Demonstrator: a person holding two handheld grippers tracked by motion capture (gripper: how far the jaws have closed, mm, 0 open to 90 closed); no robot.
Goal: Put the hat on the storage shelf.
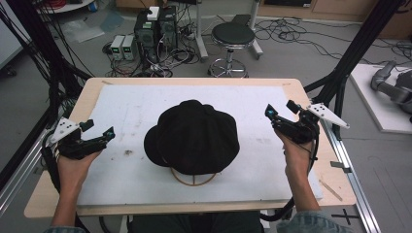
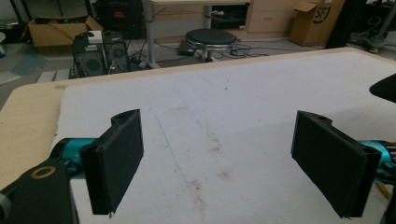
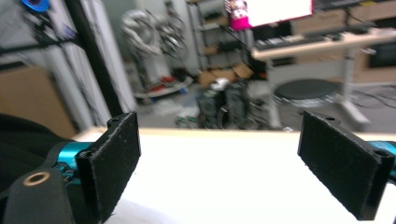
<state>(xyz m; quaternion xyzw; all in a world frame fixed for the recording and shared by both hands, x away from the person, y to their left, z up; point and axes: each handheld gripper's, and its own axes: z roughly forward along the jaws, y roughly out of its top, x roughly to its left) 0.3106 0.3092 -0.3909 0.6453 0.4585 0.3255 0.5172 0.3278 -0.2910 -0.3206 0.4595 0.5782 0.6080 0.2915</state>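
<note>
Black fabric marks the cap [image 1: 194, 136], which sits in the middle of the white mat [image 1: 126, 111] covering the wooden surface [image 1: 58, 194]. Its brim points toward the person's left, and it rests on a round wooden ring stand [image 1: 194, 179] whose lower arc peeks out beneath the near edge of the cap.

On the left, the left tongs [image 1: 99, 132] hover over the mat's left margin, well apart from the cap, held in the left hand [image 1: 73, 165]. In the left gripper view the left tongs [image 2: 217, 158] have both dark pads spread wide, with nothing between them but stained white mat; a sliver of the cap [image 2: 385, 88] shows at the right edge.

On the right, the right tongs [image 1: 281, 109] hang near the mat's right edge, beside the cap but not touching it, gripped by the right hand [image 1: 297, 155]. In the right gripper view the right tongs [image 3: 219, 163] also stand wide apart and empty, with the bright mat between the pads and a dark bulge of the cap [image 3: 23, 140] at the left edge.

Beyond the surface, a black stool [image 1: 233, 35] stands on the floor.
</note>
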